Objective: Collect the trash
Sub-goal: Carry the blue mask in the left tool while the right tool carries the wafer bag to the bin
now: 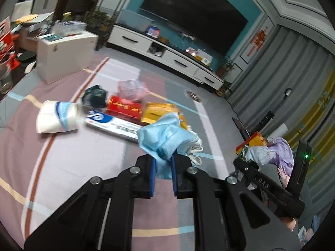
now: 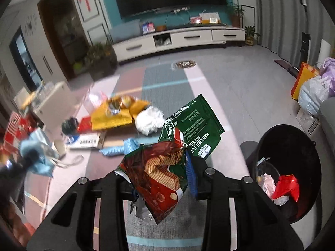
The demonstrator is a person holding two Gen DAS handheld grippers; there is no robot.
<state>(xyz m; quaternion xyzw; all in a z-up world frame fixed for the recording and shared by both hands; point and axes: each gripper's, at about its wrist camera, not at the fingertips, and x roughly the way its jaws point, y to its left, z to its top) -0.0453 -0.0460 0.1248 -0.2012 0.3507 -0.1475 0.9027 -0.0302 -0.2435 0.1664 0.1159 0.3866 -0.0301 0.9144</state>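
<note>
Left wrist view: our left gripper point(image 1: 163, 168) has its fingers clamped on a blue face mask point(image 1: 165, 138), lifted off the striped sheet point(image 1: 69, 167). Our right gripper point(image 2: 161, 179) pinches a wafer wrapper point(image 2: 167, 167) between its pads, just beside the black bin point(image 2: 314, 167). Progress, as we judge it: partial. The bin already holds a red packet point(image 2: 287, 186) and pale scraps. Outstanding on the sheet: a paper cup point(image 1: 57, 116), a toothpaste box point(image 1: 113, 124), a red box point(image 1: 123, 109), a yellow packet point(image 2: 113, 115), crumpled tissue point(image 2: 149, 119) and a pink bag point(image 1: 132, 87). Nothing blocks the bin mouth; loose mask straps could snag nearby litter.
</note>
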